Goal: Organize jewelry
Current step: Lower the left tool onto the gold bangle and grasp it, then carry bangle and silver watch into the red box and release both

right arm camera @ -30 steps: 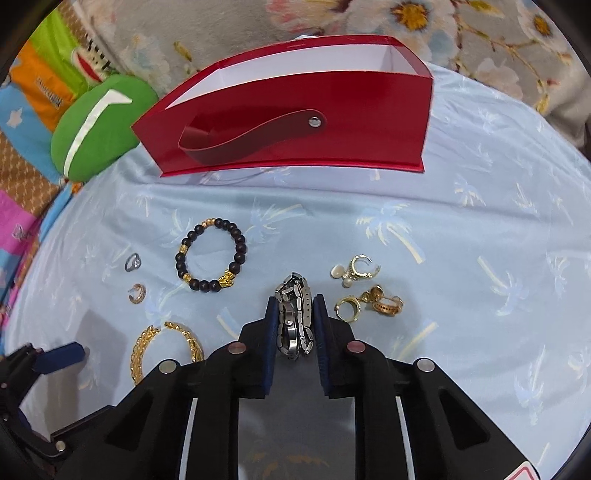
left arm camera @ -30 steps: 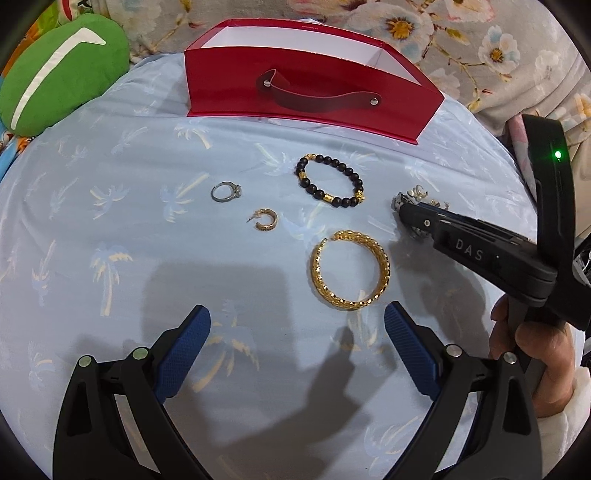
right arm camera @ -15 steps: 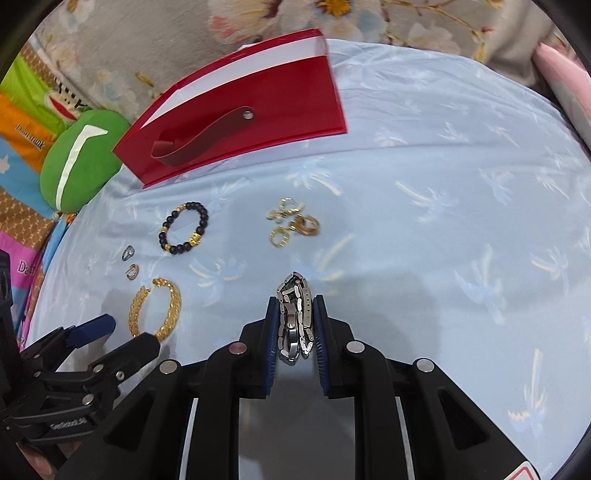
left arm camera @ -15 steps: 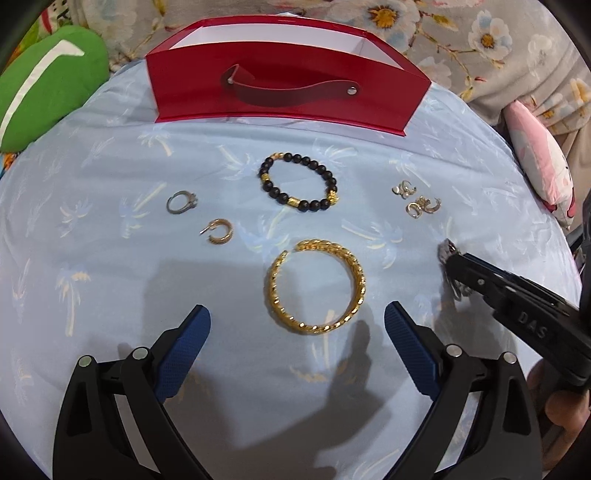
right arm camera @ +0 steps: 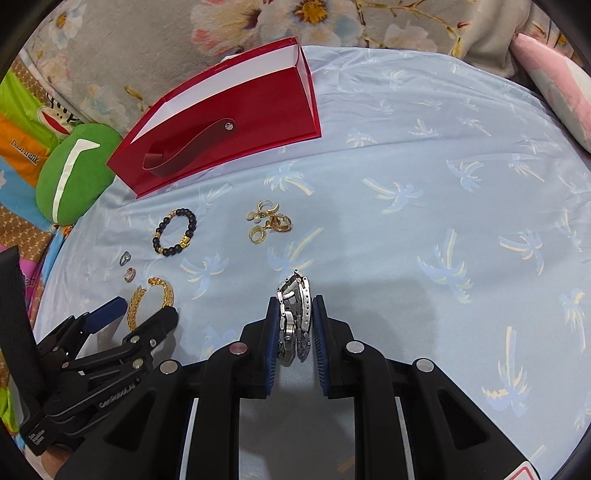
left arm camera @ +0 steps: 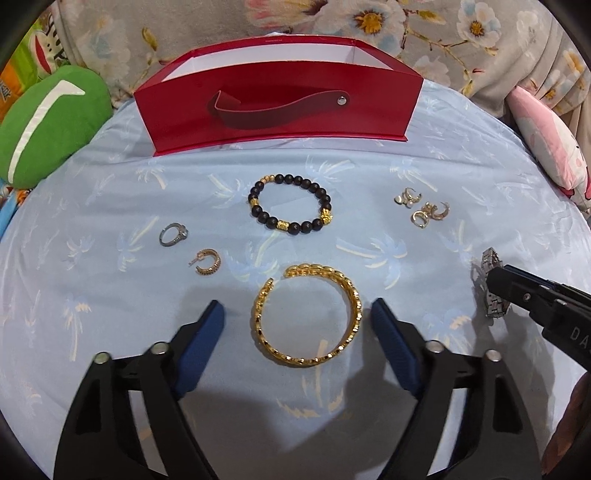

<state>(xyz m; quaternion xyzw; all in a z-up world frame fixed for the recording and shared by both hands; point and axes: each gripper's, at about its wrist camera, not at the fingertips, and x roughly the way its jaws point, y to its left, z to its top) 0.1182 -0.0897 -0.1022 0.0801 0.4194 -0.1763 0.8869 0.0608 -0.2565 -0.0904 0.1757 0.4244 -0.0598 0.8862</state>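
A gold bangle [left arm camera: 355, 295] lies flat on the blue sheet between the pads of my left gripper [left arm camera: 297, 317]. Its jaws are closing, and a gap still shows on each side of the bangle. My right gripper [right arm camera: 294, 306] is shut on a silver link bracelet [right arm camera: 293, 295], held just above the sheet at the right [left arm camera: 493, 284]. Further back lie a black bead bracelet [left arm camera: 325, 195], a silver ring [left arm camera: 164, 236], a gold hoop earring [left arm camera: 218, 263] and a small heap of earrings [left arm camera: 421, 210]. A red box [left arm camera: 280, 122] with a strap handle stands open at the back.
A light blue palm-print sheet [left arm camera: 110, 295] covers the work surface. A green cushion [left arm camera: 48, 125] sits at the back left and a pink cushion [left arm camera: 546, 147] at the back right. Floral fabric [left arm camera: 369, 22] hangs behind the box.
My left gripper came forward over the gold bangle and its jaws narrowed around it. My right gripper carried the silver bracelet to the right and nearer, away from the earrings.
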